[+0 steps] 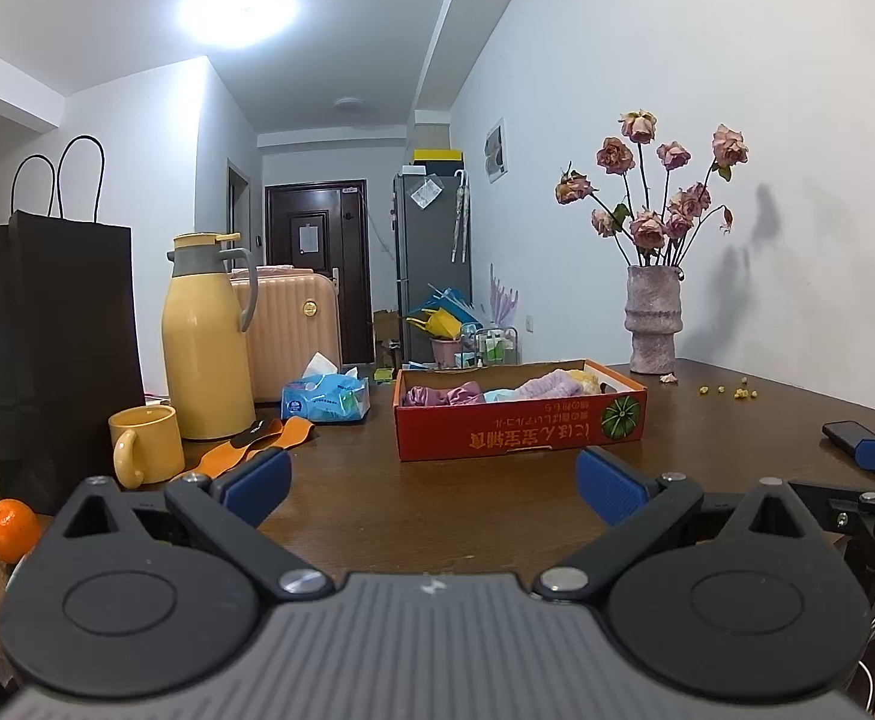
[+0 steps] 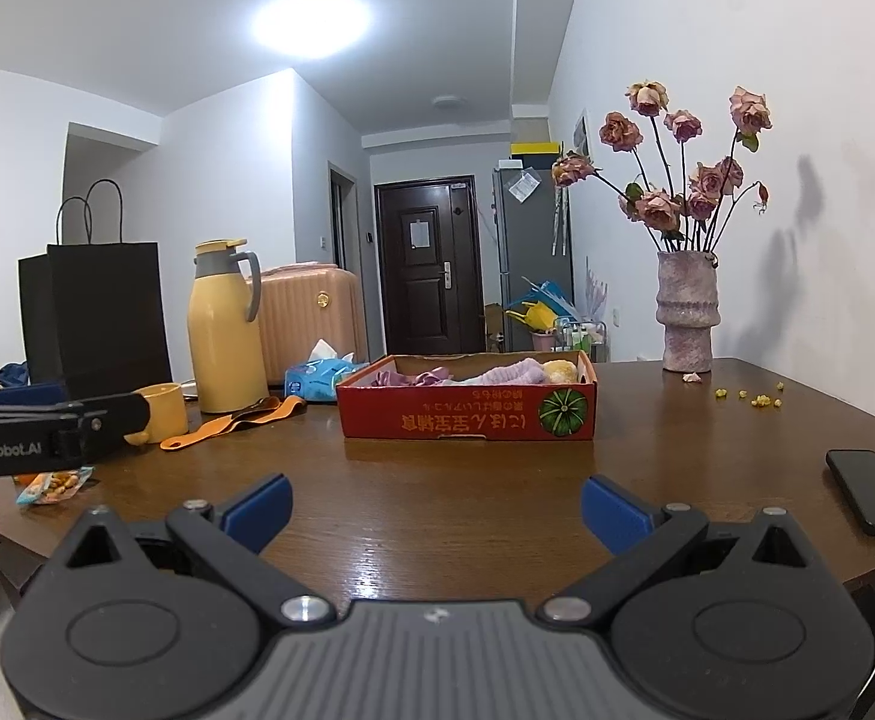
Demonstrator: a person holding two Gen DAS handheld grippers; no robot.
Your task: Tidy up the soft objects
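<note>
A red cardboard box point(image 1: 518, 432) point(image 2: 467, 414) with a pumpkin picture stands on the brown table point(image 1: 437, 498) point(image 2: 467, 498). Soft cloths lie in it: purple satin fabric point(image 1: 443, 395) point(image 2: 413, 378), a lilac knitted piece point(image 1: 548, 387) point(image 2: 512, 371) and a yellow fluffy piece point(image 1: 587, 381) point(image 2: 559, 371). An orange and black strap point(image 1: 251, 447) point(image 2: 233, 420) lies on the table left of the box. My left gripper point(image 1: 434, 483) is open and empty, short of the box. My right gripper point(image 2: 436, 510) is open and empty, also short of the box.
A yellow thermos point(image 1: 206, 336) point(image 2: 224, 327), yellow mug point(image 1: 143, 444) point(image 2: 164, 411), black paper bag point(image 1: 53, 354) point(image 2: 95, 312), blue tissue pack point(image 1: 326, 396) point(image 2: 317, 381), orange point(image 1: 11, 529), snack packet point(image 2: 53, 486), flower vase point(image 1: 653, 321) point(image 2: 686, 318) and phone point(image 2: 872, 489) point(image 1: 848, 435) stand around.
</note>
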